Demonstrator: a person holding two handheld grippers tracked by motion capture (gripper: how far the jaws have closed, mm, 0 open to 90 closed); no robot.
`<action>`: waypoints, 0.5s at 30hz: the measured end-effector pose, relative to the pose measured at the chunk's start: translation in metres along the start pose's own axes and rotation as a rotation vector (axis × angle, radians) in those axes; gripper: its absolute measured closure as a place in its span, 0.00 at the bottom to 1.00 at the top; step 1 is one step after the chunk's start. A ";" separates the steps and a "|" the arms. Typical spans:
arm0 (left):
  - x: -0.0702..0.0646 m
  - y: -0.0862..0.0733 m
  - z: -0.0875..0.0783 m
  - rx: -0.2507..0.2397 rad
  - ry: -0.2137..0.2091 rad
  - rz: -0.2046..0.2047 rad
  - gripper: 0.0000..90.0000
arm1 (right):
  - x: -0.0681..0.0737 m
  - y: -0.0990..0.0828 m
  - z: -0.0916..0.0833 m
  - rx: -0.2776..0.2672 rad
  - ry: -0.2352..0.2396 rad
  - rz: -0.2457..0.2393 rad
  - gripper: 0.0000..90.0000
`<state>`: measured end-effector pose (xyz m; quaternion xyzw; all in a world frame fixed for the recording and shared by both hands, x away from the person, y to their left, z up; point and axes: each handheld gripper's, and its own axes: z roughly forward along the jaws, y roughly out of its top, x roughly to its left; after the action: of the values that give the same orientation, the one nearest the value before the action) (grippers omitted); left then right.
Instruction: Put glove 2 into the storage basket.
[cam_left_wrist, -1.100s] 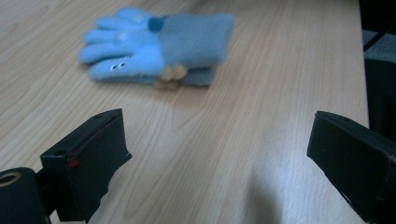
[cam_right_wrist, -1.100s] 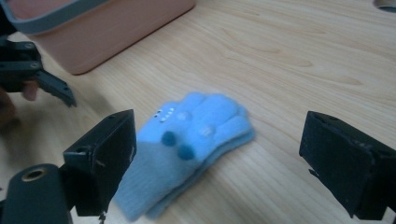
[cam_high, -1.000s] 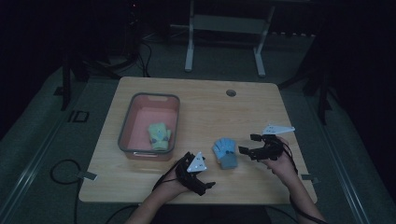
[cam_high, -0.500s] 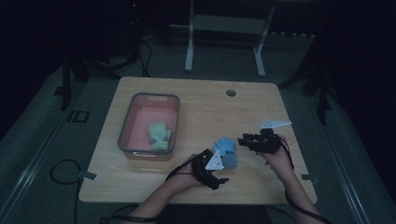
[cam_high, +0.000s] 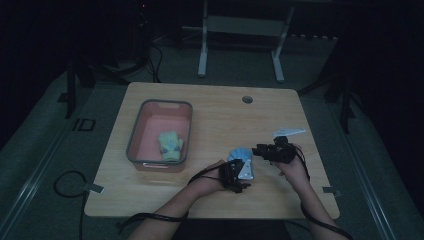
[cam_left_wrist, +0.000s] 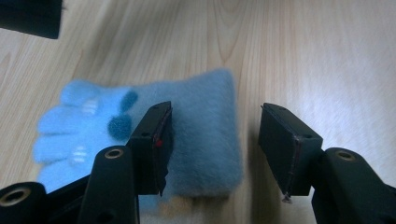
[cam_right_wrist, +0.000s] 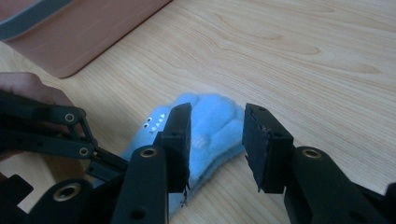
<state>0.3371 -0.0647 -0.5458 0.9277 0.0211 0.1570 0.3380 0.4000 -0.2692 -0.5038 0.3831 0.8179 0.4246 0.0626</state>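
Your blue glove (cam_left_wrist: 196, 135) lies flat and fuzzy on the table (cam_high: 220, 107). Since a second ago your left gripper (cam_left_wrist: 212, 149) has slid in over its cuff, jaws just narrowing around it. Your right gripper (cam_right_wrist: 215, 140) has narrowed at its fingers, neither clearly pinching.

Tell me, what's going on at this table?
A person holds a gripper in each hand over a blue glove lying flat on the table. The left gripper and the right gripper have just been closing, the glove between their jaws, but the pads don't seem to pinch it yet. Another glove lies in the pink bin nearby.
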 end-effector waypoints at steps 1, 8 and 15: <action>0.001 -0.001 0.000 -0.003 0.013 -0.003 0.55 | 0.000 -0.001 0.000 0.000 -0.001 -0.001 0.69; 0.009 -0.009 -0.001 -0.041 0.010 -0.054 0.78 | -0.002 -0.004 0.005 0.018 -0.001 0.022 0.68; 0.013 -0.011 -0.001 -0.047 -0.015 -0.052 0.83 | -0.001 -0.008 0.023 0.059 -0.022 0.066 0.51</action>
<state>0.3496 -0.0541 -0.5484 0.9197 0.0388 0.1417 0.3640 0.4064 -0.2580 -0.5240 0.4164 0.8163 0.3976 0.0464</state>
